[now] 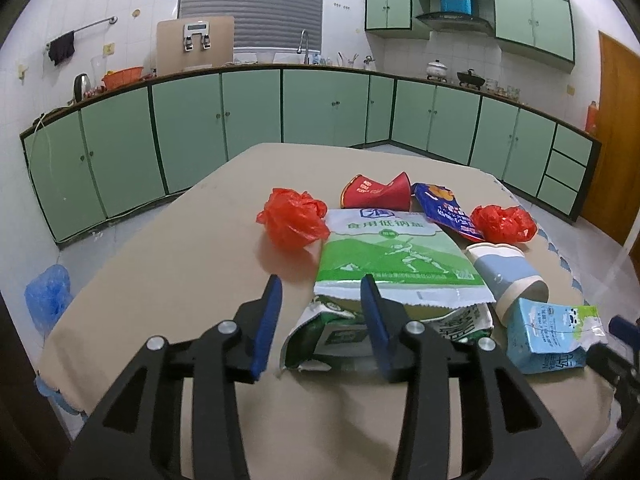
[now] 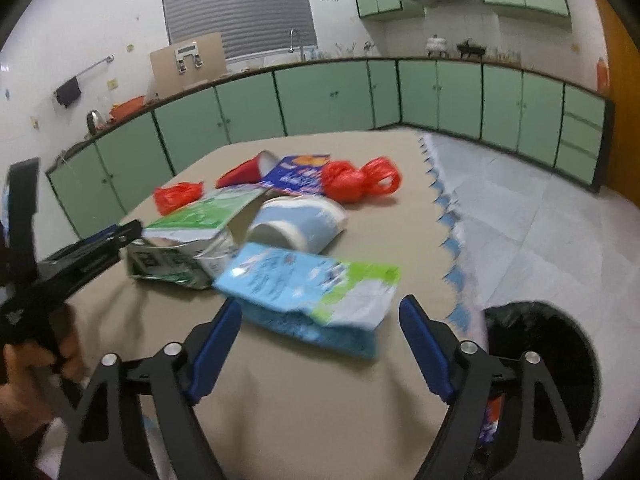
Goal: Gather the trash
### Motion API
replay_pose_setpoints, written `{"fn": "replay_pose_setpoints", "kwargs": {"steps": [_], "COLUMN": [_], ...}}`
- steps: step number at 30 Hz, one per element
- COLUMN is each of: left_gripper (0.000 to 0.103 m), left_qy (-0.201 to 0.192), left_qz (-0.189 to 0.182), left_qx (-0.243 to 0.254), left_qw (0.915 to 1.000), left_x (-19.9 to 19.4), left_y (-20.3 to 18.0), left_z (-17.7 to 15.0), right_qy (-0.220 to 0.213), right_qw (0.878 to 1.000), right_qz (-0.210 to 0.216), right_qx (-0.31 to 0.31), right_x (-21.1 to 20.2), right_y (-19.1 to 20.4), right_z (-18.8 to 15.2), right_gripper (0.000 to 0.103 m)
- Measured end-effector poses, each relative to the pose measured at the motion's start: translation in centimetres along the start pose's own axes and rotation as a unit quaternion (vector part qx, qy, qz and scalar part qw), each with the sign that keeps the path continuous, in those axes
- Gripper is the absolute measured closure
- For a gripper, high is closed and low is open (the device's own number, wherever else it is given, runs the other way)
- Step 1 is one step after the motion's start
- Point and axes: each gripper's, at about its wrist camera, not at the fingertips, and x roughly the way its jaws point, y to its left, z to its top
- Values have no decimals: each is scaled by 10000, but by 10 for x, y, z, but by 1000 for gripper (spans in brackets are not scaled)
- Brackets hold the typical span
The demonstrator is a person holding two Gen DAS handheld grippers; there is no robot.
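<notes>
two grippers released | left gripper (image 1: 320,292) fingers straddle the torn green carton (image 1: 332,336) on the counter (image 1: 180,248) | right gripper (image 2: 320,316) wide before the blue milk carton (image 2: 308,288) | light, crushable cartons; pinch the flattened edges | black bin (image 2: 552,344) beside the counter

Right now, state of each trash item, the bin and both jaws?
green salt bag: flat, torn open
green carton: crushed
blue milk carton: flattened, on its side
paper cup: tipped over
red cup: crushed
bin: open
left gripper: open
right gripper: open, empty
</notes>
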Motion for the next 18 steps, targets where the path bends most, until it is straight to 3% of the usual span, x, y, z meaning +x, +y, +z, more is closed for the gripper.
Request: {"fn": "replay_pose_setpoints", "kwargs": {"steps": [2,7,13,18], "left_gripper": [58,56,53,50], "left_qy": [26,37,25,27], "left_qz": [8,110,228,245], "left_qx": [-11,-10,-5,25], "left_qw": [10000,9999,9997,9997], "left_x": [1,2,4,6], "left_y": [1,3,2,-1], "left_z": [-1,-3,-2,-2], "right_qy": [66,396,382,417], "right_qw": [9998,9963,9931,9923], "right_qz": [46,510,858,978], "right_qx": [-164,-563,-706,-641], "right_x": [8,36,46,45], "right_y": [-6,-15,-12,-13], "right_z": [1,3,3,-1], "right_gripper": [11,11,11,37]}}
